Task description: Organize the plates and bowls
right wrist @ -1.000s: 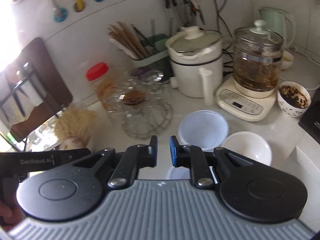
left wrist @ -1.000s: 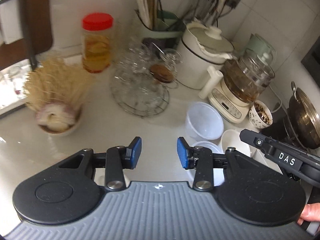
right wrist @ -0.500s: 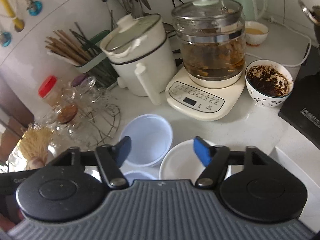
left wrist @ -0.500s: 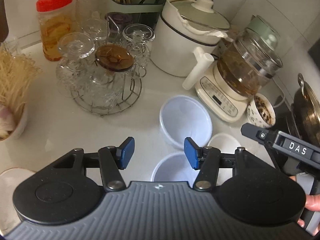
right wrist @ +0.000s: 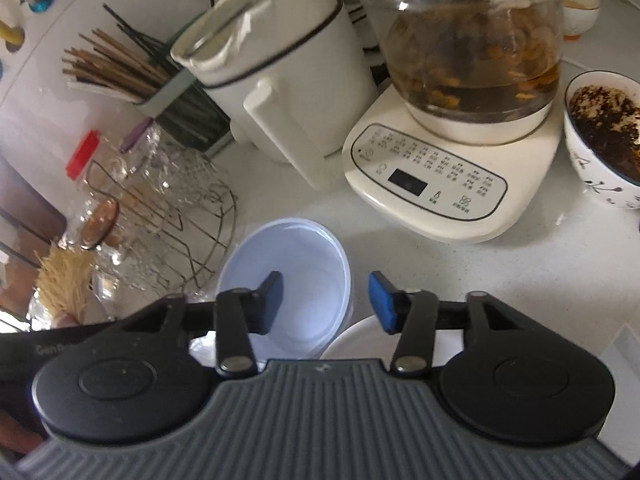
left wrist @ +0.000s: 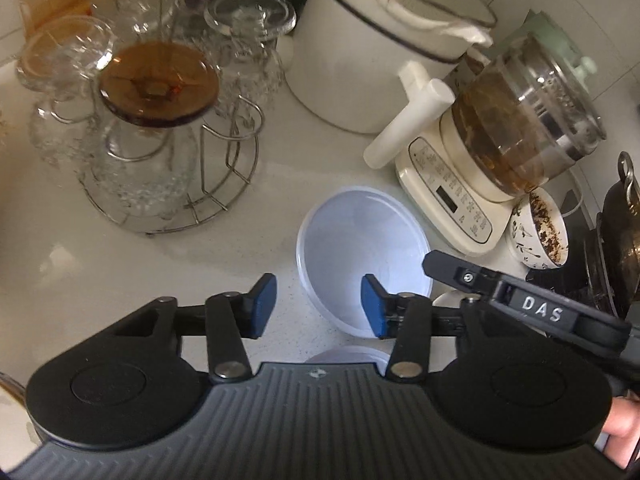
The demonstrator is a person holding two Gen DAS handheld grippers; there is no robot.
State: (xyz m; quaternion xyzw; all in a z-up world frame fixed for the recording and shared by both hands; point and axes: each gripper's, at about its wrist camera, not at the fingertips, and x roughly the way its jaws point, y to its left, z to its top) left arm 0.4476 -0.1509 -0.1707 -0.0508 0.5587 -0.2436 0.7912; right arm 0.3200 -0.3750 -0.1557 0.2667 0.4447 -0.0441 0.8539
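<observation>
Both grippers over the plastic bowl, nothing gripped.
The left gripper [left wrist: 318,306] and right gripper [right wrist: 326,302] stood part open, jaws just narrowing, each straddling the rim of the translucent bowl [left wrist: 362,248] on the counter [left wrist: 256,216] beside the kettle base [right wrist: 432,184].

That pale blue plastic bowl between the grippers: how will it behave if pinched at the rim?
The plastic bowl looks thin-walled and translucent, so its rim would probably flex under a pinch. It is empty, so likely light and apt to slide on the smooth counter. Probably not fragile, unlike the glass cups nearby.
</observation>
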